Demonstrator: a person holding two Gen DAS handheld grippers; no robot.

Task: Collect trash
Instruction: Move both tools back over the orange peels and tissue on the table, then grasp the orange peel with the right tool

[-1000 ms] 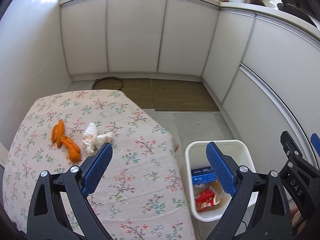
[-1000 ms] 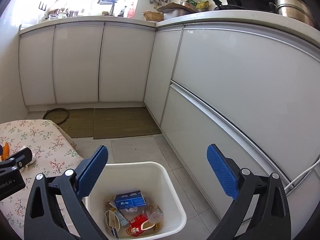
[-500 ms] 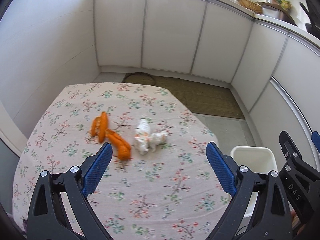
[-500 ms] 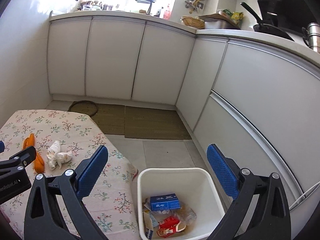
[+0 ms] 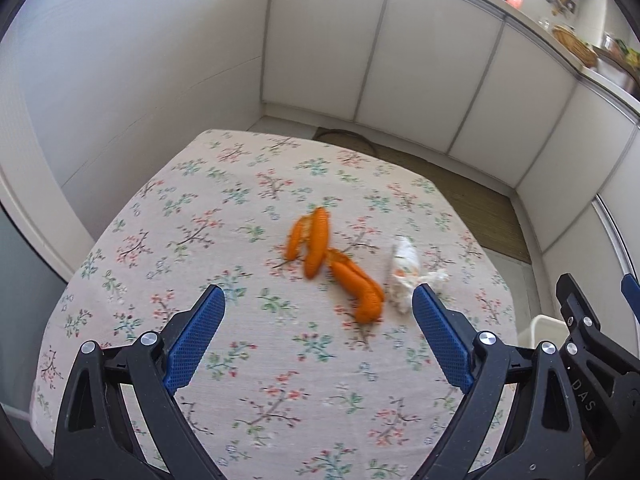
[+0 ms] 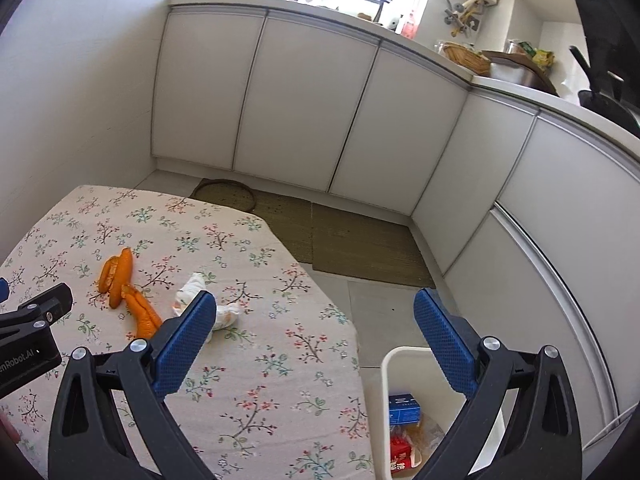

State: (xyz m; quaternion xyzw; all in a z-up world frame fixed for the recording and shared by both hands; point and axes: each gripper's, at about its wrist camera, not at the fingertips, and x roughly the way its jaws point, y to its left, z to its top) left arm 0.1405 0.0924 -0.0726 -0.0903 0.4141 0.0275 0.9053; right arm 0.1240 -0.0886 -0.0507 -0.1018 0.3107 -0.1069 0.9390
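Evidently spread for a pickup, left gripper [image 5: 318, 330] faces orange peel [image 5: 334, 266] and crumpled tissue [image 5: 404, 276]; right gripper [image 6: 316, 344], likewise spread, hangs by the trash bin [image 6: 386, 368].

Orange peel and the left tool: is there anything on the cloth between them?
No. In the left wrist view, only bare flowered tablecloth lies between the open left tool and the orange peel. The crumpled tissue lies right of the peel.

Black gripper [image 5: 316, 336], blue textured pads [image 5: 194, 338]
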